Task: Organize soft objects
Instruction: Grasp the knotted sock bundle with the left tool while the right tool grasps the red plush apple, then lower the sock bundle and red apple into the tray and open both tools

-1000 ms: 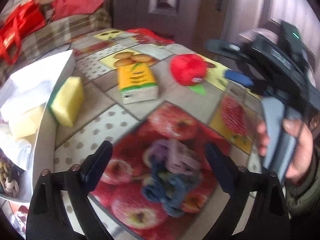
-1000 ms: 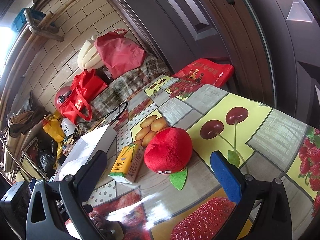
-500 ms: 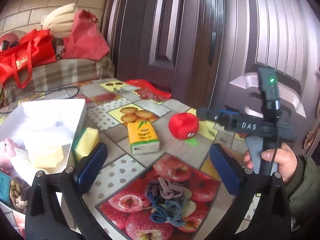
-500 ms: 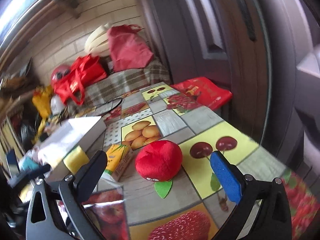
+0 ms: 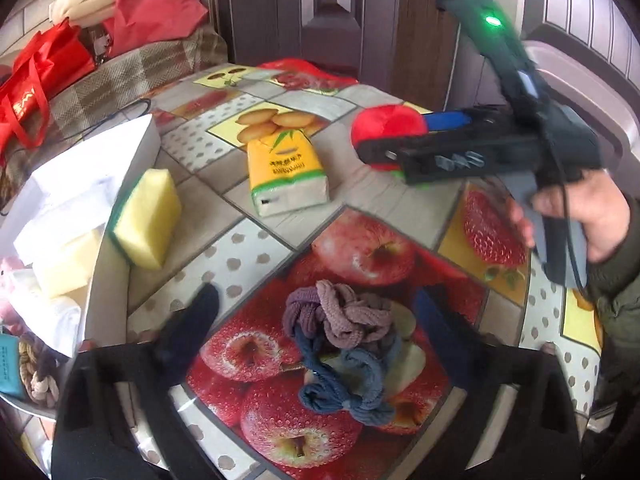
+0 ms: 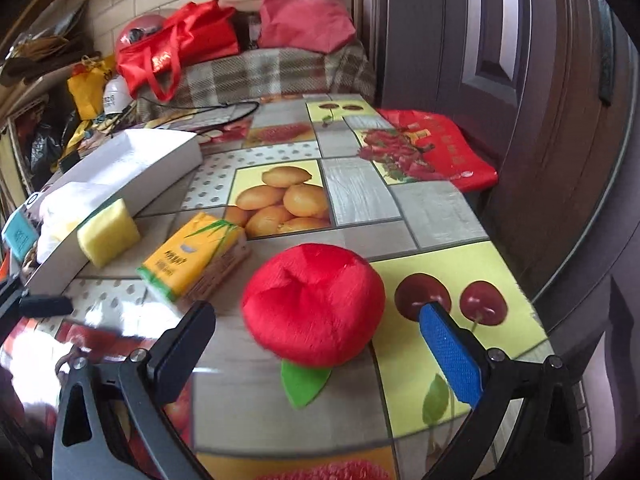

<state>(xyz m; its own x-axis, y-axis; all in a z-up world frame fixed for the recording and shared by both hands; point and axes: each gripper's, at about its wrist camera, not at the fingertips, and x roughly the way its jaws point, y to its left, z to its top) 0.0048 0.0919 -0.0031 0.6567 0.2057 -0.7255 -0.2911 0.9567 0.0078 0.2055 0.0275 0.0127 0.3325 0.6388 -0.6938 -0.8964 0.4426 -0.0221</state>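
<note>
A tangle of purple and blue hair ties (image 5: 340, 344) lies on the fruit-print tablecloth between the open fingers of my left gripper (image 5: 320, 320). A red plush apple (image 6: 316, 304) with a green leaf sits between the open fingers of my right gripper (image 6: 316, 340), untouched. It also shows in the left wrist view (image 5: 384, 128), partly behind the right gripper (image 5: 404, 136). A yellow tissue pack (image 5: 284, 172) (image 6: 196, 264) and a yellow sponge (image 5: 148, 216) (image 6: 106, 236) lie on the table. The sponge leans on a white box (image 5: 112, 264) (image 6: 132, 172) holding soft items.
A red bag (image 6: 432, 152) lies at the table's far right edge near the dark door (image 6: 500, 40). Red bags (image 6: 176, 48) and a plaid-covered bench (image 6: 272, 76) stand behind the table. A black cable (image 6: 208, 112) runs over the far table edge.
The left gripper has dropped back down toward the hair ties, which now lie between its fingers. The right gripper has moved in so its fingers flank the red plush apple.
</note>
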